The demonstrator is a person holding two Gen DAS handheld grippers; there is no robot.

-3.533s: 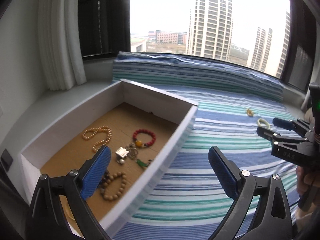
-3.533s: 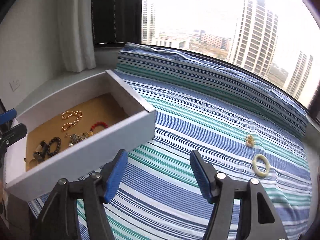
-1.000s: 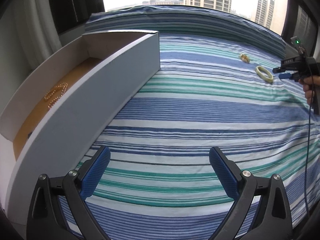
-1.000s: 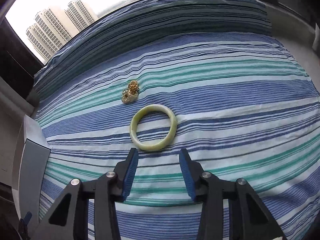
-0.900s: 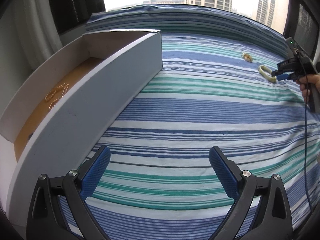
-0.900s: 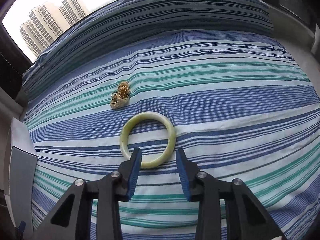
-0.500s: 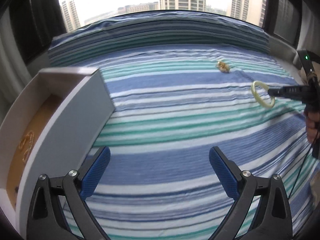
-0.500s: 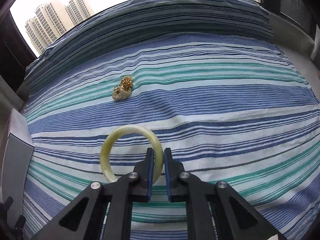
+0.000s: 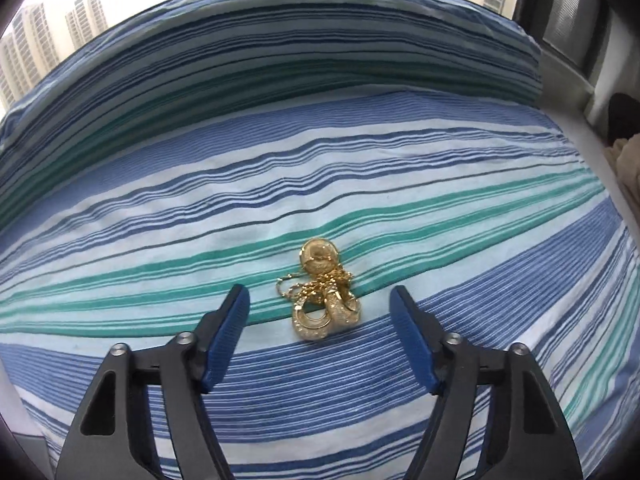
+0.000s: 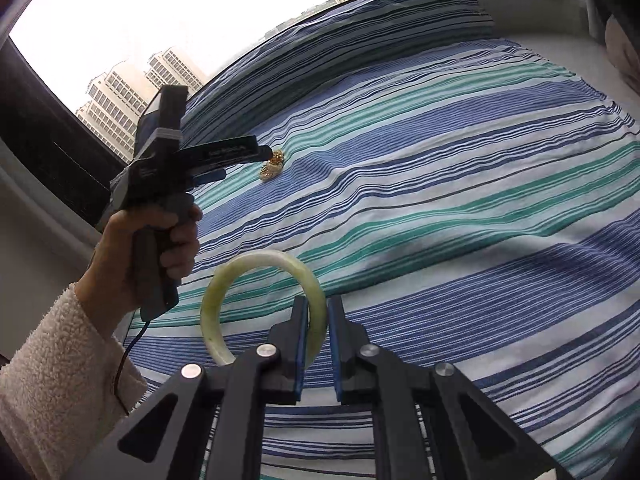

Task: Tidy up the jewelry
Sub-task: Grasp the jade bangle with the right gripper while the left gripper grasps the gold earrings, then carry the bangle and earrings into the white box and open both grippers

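A tangle of gold jewelry point(image 9: 322, 294), with a round pendant, chain and hoop earrings, lies on the striped blue and green bedspread point(image 9: 160, 208). My left gripper point(image 9: 320, 300) is open, its blue fingers on either side of the gold pile, just short of it. In the right wrist view the left gripper point(image 10: 272, 156) hovers at the gold pile point(image 10: 273, 166). My right gripper point(image 10: 318, 312) is shut on a pale green jade bangle point(image 10: 248, 270) and holds it upright above the bedspread point(image 10: 440, 184).
A striped bolster point(image 9: 280, 52) runs along the window at the back. A pale ledge point(image 9: 580, 128) lies beyond the spread's right edge. The person's left hand in a fleecy sleeve point(image 10: 60, 360) holds the left gripper's handle.
My left gripper has swung right and forward from the white box to the gold pile. My right gripper has lifted the bangle off the spread and pulled back.
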